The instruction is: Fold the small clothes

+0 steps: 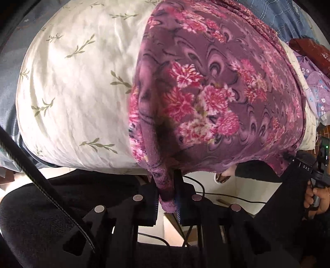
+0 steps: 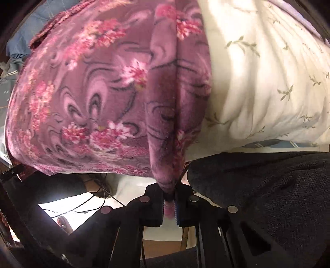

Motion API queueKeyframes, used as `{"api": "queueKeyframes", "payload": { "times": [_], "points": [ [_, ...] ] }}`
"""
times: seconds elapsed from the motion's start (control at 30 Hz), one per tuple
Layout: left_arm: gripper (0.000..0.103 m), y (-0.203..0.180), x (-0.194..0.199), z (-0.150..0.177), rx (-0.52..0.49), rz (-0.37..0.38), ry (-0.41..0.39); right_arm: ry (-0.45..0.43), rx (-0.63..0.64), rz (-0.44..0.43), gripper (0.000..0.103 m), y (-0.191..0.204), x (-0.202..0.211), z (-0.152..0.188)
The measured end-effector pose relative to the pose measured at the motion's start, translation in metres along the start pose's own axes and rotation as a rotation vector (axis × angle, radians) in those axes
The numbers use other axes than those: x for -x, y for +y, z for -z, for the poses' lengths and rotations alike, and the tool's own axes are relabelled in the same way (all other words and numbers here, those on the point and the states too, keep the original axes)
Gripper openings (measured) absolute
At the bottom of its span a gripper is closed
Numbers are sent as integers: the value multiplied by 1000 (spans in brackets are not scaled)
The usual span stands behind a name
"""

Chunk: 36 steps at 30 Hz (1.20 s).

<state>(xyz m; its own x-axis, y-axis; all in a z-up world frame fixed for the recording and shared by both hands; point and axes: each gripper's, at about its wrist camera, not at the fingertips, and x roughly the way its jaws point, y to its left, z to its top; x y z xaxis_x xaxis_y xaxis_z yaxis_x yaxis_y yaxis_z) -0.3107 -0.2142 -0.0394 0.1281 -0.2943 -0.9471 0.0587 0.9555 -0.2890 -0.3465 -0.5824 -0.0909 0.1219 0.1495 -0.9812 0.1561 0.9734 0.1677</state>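
A purple fleece garment with pink flowers (image 1: pixel 216 92) lies spread over a white leaf-print sheet (image 1: pixel 72 82) and hangs over its near edge. My left gripper (image 1: pixel 167 191) is shut on a bunched fold of the garment's near edge. In the right wrist view the same garment (image 2: pixel 92 92) fills the left side, and my right gripper (image 2: pixel 170 198) is shut on another bunched fold of its near edge. The white sheet (image 2: pixel 257 82) shows to the right. The right gripper's handle and the hand that holds it show in the left wrist view (image 1: pixel 317 191).
Blue patterned bedding (image 1: pixel 288 18) lies beyond the garment. Lilac flowered cloth (image 1: pixel 317 88) and a dark red item (image 1: pixel 309 49) lie at the far right. Black fabric (image 2: pixel 268 185) is close under the grippers. Cables (image 1: pixel 216 195) run over the pale floor below.
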Motion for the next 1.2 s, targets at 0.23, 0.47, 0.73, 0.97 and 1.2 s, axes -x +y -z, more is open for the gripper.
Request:
{"api": "queueKeyframes", "payload": {
  "times": [0.23,0.47,0.73,0.97,1.2],
  "points": [
    [5,-25,35,-3,-55,130,-97,-95,28,-76,5,5,48,2],
    [5,-53,86,-17,-112,237,-224,-229,60,-213,5,16,112,-10],
    [5,-40,137,-32,-138,286,-342,-395,66,-293,5,29,170,-52],
    [5,-31,147,-68,-81,312,-421,-510,12,-287,5,30,192,-93],
    [5,-29,149,-116,-39,306,-477,-561,-47,-278,5,14,196,-137]
  ]
}}
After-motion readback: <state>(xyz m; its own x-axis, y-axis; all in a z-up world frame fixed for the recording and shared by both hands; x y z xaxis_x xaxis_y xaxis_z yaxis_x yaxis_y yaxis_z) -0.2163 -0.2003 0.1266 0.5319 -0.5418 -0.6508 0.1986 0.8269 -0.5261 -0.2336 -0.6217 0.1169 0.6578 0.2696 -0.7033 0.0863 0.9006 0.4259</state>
